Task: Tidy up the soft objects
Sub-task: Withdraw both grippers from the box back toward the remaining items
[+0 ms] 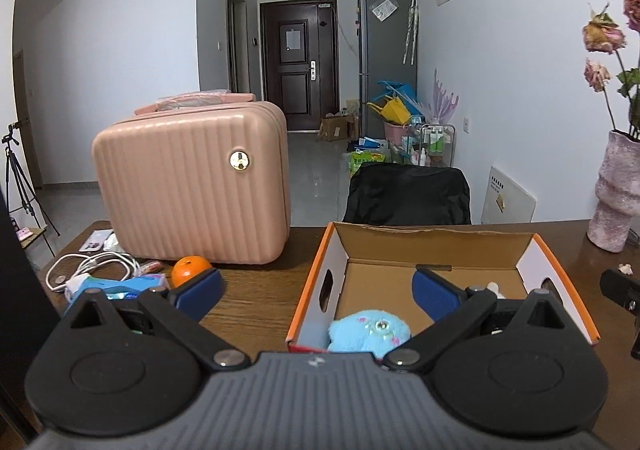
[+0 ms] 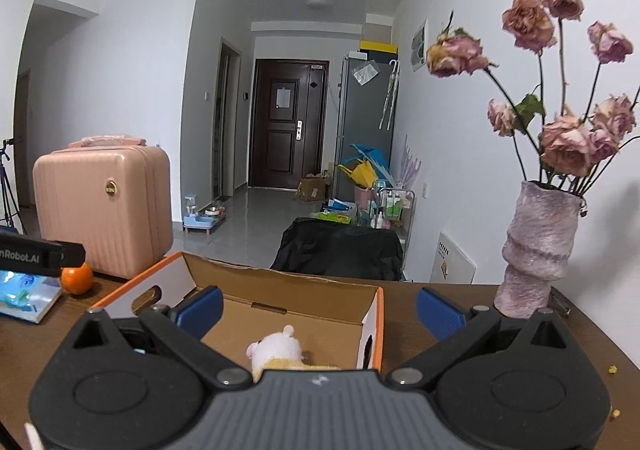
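Note:
An open cardboard box (image 1: 318, 286) with orange outer walls sits on the wooden table; it also shows in the right wrist view (image 2: 370, 324). A blue plush toy (image 1: 370, 330) lies inside at its near left corner. A pink and white plush toy (image 2: 276, 350) lies inside at its near side, and a bit of it shows in the left wrist view (image 1: 494, 288). My left gripper (image 1: 318, 292) is open and empty above the box's left wall. My right gripper (image 2: 320, 310) is open and empty above the box's right wall.
A pink hard case (image 1: 192, 186) stands at the back left of the table. An orange (image 1: 190, 270), a blue tissue pack (image 1: 132, 286) and a white cable (image 1: 88, 268) lie in front of it. A vase of dried roses (image 2: 536, 246) stands at the right. A black chair back (image 1: 406, 196) is behind the table.

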A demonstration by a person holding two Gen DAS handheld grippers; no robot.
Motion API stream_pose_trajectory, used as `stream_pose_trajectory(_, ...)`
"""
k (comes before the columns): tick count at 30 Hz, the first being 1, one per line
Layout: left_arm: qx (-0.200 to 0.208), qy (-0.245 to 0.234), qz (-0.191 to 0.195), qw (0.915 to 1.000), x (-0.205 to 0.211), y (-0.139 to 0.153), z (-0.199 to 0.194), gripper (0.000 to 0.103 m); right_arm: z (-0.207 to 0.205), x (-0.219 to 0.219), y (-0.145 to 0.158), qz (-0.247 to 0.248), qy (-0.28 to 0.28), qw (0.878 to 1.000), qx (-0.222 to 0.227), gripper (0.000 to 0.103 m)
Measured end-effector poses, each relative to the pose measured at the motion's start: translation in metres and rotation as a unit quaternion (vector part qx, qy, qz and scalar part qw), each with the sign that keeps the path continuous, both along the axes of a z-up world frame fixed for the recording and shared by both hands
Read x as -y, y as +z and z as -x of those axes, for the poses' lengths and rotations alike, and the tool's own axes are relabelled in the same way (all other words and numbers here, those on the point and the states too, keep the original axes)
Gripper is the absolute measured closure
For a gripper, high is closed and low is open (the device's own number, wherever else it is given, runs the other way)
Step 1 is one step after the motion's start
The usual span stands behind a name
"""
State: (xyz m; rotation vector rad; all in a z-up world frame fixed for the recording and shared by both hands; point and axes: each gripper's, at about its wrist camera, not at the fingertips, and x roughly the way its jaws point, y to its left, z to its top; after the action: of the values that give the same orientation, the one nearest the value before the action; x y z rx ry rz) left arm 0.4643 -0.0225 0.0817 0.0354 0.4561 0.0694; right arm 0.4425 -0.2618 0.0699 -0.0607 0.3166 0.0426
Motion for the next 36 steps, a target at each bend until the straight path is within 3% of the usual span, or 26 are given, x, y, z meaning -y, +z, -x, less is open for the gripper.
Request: stream_pose_trajectory(36, 0.030, -0.012, -0.013, 0.9994, -0.010, 0.004, 0.221, 0.000, 0.207, -0.004, 0.012, -0.002, 0.009, 0.999, 0.032, 0.000)
